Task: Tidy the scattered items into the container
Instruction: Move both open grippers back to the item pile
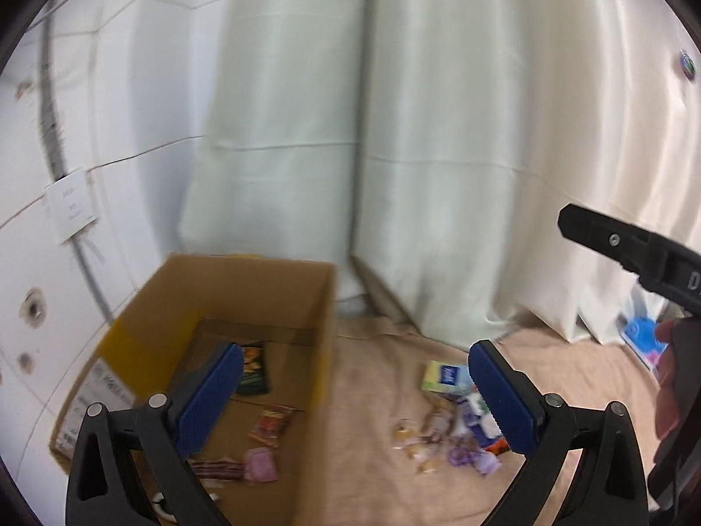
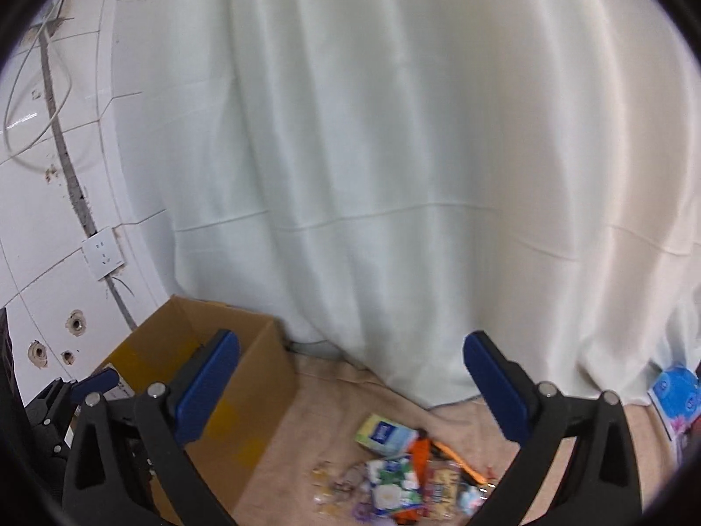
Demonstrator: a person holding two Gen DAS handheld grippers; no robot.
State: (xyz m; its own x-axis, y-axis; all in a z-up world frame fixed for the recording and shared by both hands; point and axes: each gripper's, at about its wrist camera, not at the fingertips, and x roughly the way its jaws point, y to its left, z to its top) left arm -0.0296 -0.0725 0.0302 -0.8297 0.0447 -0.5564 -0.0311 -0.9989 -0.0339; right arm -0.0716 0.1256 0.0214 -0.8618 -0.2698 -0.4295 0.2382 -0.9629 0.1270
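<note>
A person's left gripper [image 1: 355,394] hangs with its blue-padded fingers spread wide and nothing between them, poised above the near wall of an open cardboard box [image 1: 324,333] that stands on a beige cloth [image 1: 377,394] against a white tiled wall [image 1: 87,109]. Inside the box lie a dark snack packet [image 1: 253,369], a red wrapper [image 1: 270,425] and a pink packet [image 1: 261,464]. To the box's right, on the cloth before a pale curtain [image 1: 438,131], sits the remaining heap of small items [image 1: 455,434], a yellow-and-blue tissue pack [image 1: 442,376] at its far edge. The right gripper [image 2: 350,392] is likewise spread and holding nothing, raised over the heap, where an orange item [image 2: 420,451] and a green-and-white packet [image 2: 392,480] show; motion blur leaves the smaller pieces hard to identify. A blue-patterned package [image 2: 674,390] lies well apart at the right, by the curtain.
</note>
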